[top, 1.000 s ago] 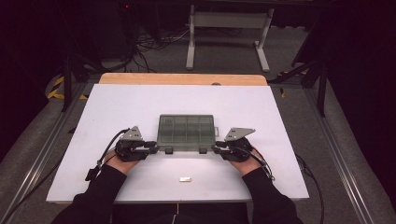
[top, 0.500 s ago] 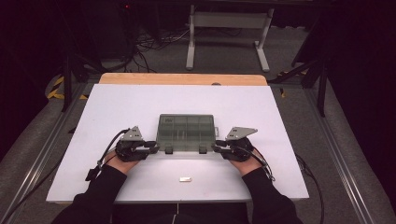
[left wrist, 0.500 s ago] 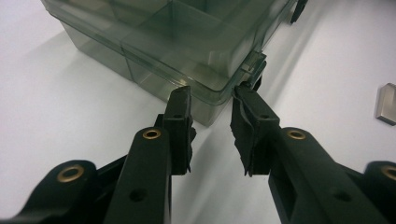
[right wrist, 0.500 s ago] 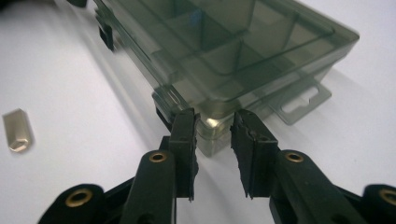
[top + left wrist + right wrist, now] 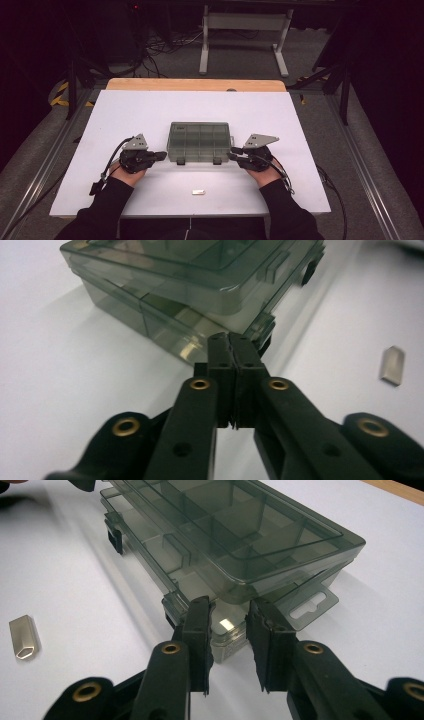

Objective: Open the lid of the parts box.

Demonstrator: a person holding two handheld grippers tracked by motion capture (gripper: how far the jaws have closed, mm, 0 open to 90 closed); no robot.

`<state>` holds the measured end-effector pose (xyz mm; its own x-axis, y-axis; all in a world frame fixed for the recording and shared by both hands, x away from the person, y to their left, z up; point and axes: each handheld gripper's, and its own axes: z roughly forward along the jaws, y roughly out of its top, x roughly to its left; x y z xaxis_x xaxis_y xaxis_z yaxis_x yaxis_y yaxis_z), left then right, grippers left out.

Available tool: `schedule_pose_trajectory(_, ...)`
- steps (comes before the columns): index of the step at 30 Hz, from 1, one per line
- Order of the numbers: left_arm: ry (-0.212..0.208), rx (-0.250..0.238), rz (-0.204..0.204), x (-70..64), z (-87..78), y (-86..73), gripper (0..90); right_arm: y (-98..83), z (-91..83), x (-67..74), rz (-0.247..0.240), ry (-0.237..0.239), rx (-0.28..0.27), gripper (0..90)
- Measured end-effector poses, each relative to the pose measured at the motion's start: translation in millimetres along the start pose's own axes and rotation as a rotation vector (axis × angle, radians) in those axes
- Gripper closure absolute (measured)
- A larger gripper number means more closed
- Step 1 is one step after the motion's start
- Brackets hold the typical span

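Hand-held gripper on the left (image 5: 162,155) first: lying at centre-left of the high view, just off the near left corner of the smoky-grey translucent plastic compartment box (image 5: 200,142), jaws having just been closing and now pressing flat together with nothing between them. In the left gripper view, pointing its tips (image 5: 230,340) at the box's front corner by a latch; impossible to tell whether touching it.

Sitting shut and flat in the middle of the white table (image 5: 150,107), with its two dark latches facing the bottom of the frame.

Judging the handling: probably being light, stiff and hollow, with smooth, slippery walls and a thin lid likely flexing under a hard pinch. Best taking hold at the short side walls or the rim near the corners, or at the latches for opening; avoiding the thin hang tab in the lower right of the right gripper view.

Holding the right hand-held gripper (image 5: 231,151) partly open at the box's near right corner, jaws (image 5: 230,607) standing apart either side of that corner, not visibly pinching.

Leaving the small silvery metal piece (image 5: 198,191) alone at bottom centre.
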<state>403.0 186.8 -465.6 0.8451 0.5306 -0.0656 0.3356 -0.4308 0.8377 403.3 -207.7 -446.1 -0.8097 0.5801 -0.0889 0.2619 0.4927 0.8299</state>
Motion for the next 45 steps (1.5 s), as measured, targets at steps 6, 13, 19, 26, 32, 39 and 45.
schedule_pose_trajectory(6,-0.031,-0.019,-0.036,-1.2,1.7,0.8,89.9,0.5,-0.3,0.0,0.001,-0.002,-0.006,71.0)
schedule_pose_trajectory(13,-0.011,-0.046,-0.081,-5.1,5.7,1.4,89.9,0.3,-0.1,-0.3,-0.001,-0.002,-0.003,70.9)
schedule_pose_trajectory(19,0.003,-0.060,-0.066,-6.2,5.2,2.1,89.9,0.0,0.4,-0.6,0.000,0.000,-0.001,70.2)
schedule_pose_trajectory(26,0.003,-0.071,-0.081,-6.4,4.6,2.3,89.9,0.3,2.5,-3.1,0.016,0.012,0.010,53.9)
schedule_pose_trajectory(32,0.006,-0.073,-0.083,-6.8,4.8,2.3,89.9,7.8,5.3,-9.2,0.013,-0.006,0.026,39.5)
schedule_pose_trajectory(39,0.009,-0.073,-0.079,-7.2,4.4,2.1,89.9,16.4,10.0,-14.8,-0.006,0.006,0.057,34.8)
schedule_pose_trajectory(45,0.013,-0.078,-0.076,-7.5,3.7,2.0,89.8,19.2,12.8,-16.0,-0.023,0.002,0.072,33.5)
